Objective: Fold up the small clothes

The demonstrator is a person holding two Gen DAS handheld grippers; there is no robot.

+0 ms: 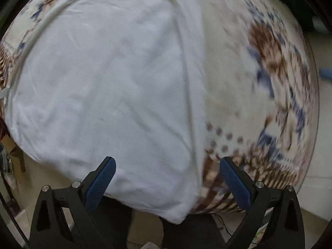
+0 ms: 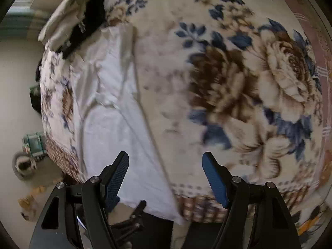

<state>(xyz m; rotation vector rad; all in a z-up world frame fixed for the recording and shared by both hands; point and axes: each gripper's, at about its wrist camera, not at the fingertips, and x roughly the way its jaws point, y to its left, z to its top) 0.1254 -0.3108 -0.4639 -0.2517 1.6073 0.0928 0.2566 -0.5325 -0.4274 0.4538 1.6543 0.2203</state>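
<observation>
A white garment lies spread flat on a flower-patterned blanket, its near edge hanging over the front edge. My left gripper is open and empty, above the garment's near corner. In the right wrist view the same white garment runs up the left half of the blanket. My right gripper is open and empty above the garment's near right edge. The other gripper's black fingers show just below the garment's near hem.
A pile of cream and black clothes sits at the far left corner of the blanket. Floor clutter, a bowl and a green crate, lies left of the bed. The person's dark legs stand at the near edge.
</observation>
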